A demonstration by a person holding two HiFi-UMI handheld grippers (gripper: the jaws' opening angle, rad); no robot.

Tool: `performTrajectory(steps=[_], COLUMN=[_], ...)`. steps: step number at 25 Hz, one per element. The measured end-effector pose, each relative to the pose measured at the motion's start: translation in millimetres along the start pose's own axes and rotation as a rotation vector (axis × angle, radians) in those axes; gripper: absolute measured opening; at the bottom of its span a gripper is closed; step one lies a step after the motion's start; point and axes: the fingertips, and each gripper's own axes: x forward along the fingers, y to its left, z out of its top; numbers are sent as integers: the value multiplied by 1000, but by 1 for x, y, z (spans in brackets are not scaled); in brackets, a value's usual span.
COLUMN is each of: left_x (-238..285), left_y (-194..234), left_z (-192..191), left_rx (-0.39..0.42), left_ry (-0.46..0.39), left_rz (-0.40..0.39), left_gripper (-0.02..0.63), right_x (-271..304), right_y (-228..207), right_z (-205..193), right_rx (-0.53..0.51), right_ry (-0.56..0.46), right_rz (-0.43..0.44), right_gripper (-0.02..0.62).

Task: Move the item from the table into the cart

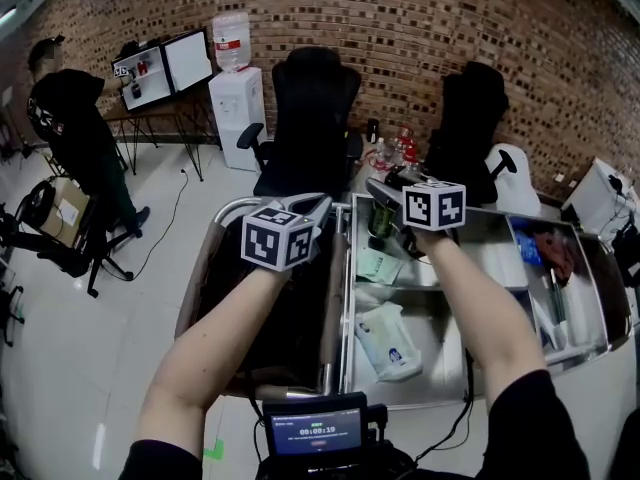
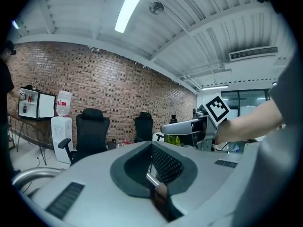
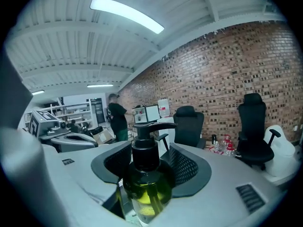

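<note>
Right gripper [image 3: 150, 160] clamps green pump bottle [image 3: 144, 188]; left gripper [image 2: 151, 148] closed, empty, over cart [image 1: 332, 308] at bottle's 9 o'clock.

Head view steeply down over cart [image 1: 197, 268]; gripper views level toward shared brick wall [image 2: 109, 79].

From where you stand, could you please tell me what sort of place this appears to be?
Most likely an office or lab workspace: black office chairs stand in front of a brick wall, a water dispenser stands beside them, and monitors sit further left.
</note>
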Motion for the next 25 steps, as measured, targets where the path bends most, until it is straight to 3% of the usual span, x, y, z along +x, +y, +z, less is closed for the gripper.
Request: performTrajectory(steps=[9, 20, 25], left_x=[28, 37, 39], left_y=[7, 0, -2], left_z=[-22, -31, -32], left_rx=[-26, -32, -34], left_ry=[12, 35, 41], left_rz=[-9, -21, -19], left_gripper=[6, 6, 6], right_x=[12, 0, 1], right_y=[-8, -11, -12], right_z=[-18, -29, -32], right_rx=[-59, -68, -84], right_ry=[-50, -124, -111], right_rz=[83, 125, 128], right_gripper=[241, 243, 252])
